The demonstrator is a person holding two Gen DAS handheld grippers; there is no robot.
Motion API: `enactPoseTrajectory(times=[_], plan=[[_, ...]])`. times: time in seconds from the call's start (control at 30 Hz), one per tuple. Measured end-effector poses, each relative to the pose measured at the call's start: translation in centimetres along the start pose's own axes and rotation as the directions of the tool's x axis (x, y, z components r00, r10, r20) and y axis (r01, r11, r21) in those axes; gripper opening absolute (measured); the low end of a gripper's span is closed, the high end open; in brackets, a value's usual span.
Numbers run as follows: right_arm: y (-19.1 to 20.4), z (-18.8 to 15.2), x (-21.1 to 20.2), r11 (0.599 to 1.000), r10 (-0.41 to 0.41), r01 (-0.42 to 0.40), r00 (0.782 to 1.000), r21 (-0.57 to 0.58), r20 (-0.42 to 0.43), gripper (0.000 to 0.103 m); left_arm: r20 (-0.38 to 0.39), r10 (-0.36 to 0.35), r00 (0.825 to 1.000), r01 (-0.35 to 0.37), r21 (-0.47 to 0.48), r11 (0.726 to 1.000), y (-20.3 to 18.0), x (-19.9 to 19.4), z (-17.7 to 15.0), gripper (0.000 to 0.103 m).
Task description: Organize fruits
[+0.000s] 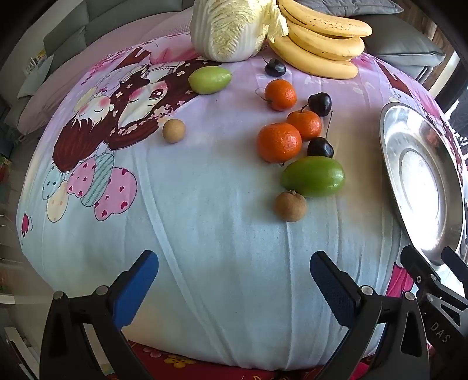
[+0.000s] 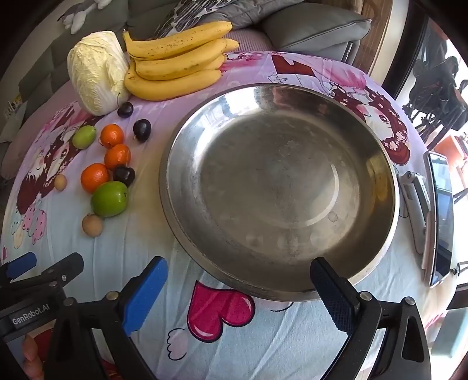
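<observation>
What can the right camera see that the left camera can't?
Only the right wrist view shows the phone beside the metal bowl, and the whole bowl, with nothing in it. Only the left wrist view shows the cartoon balloons printed on the tablecloth up close. Both show the bananas, cabbage, three oranges, cherries and two green fruits.

The left gripper (image 1: pixel 234 280) sits at the bottom of its own view, jaws spread wide with nothing between the blue pads. The right gripper (image 2: pixel 238 288) sits likewise at the bottom of its view, jaws wide apart and holding nothing. At the lower left of the right view, fingers (image 2: pixel 30 355) show beneath the left gripper's body.
</observation>
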State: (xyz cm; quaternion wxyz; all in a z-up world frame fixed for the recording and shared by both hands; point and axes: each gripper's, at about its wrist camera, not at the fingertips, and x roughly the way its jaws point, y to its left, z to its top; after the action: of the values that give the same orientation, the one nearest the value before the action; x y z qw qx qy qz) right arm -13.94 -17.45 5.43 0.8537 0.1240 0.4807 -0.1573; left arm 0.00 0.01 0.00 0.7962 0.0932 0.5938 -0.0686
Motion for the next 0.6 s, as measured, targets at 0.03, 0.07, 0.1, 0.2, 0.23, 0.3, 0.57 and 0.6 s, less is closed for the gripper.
enactPoseTrajectory(times=[0.03,0.07,0.1,0.2,0.23,0.3,0.57,0.6], plan=[[-0.04,0.01,0.03,1.0,0.0,0.0,1.0,0.002,-0.001,0.1,0.0,0.0,1.0,0.0,-0.002,1.0,0.02,0.0,0.0,0.103],[-0.09,0.02,0.07,1.0,0.0,0.0,1.0,0.005,-0.002,0.1,-0.001,0.0,1.0,0.0,-0.004,1.0,0.02,0.0,-0.01,0.103],[-0.16,0.05,0.08,1.0,0.0,0.0,1.0,0.007,-0.003,0.1,-0.001,-0.005,1.0,0.005,0.005,1.0,0.13,0.03,-0.14,0.103],[-0.14,0.06,0.1,1.0,-0.001,0.001,1.0,0.008,-0.004,0.1,0.0,-0.005,1.0,0.005,0.009,1.0,-0.04,0.0,-0.26,0.103],[-0.12,0.07,0.09,1.0,-0.002,0.002,1.0,0.008,-0.004,0.1,0.0,-0.004,1.0,0.004,0.01,1.0,0.17,-0.03,-0.4,0.103],[-0.03,0.06,0.11,1.0,-0.004,0.004,1.0,0.009,-0.004,0.1,-0.001,-0.002,1.0,0.002,0.009,1.0,0.43,0.33,-0.2,0.103],[-0.27,0.05,0.29,1.0,-0.004,0.005,1.0,0.017,-0.009,0.1,-0.003,-0.005,1.0,0.005,0.005,1.0,0.59,0.36,-0.03,0.103],[-0.29,0.04,0.31,1.0,-0.004,0.004,1.0,0.017,-0.01,0.1,-0.004,-0.005,1.0,0.005,0.003,1.0,0.61,0.34,-0.09,0.103]])
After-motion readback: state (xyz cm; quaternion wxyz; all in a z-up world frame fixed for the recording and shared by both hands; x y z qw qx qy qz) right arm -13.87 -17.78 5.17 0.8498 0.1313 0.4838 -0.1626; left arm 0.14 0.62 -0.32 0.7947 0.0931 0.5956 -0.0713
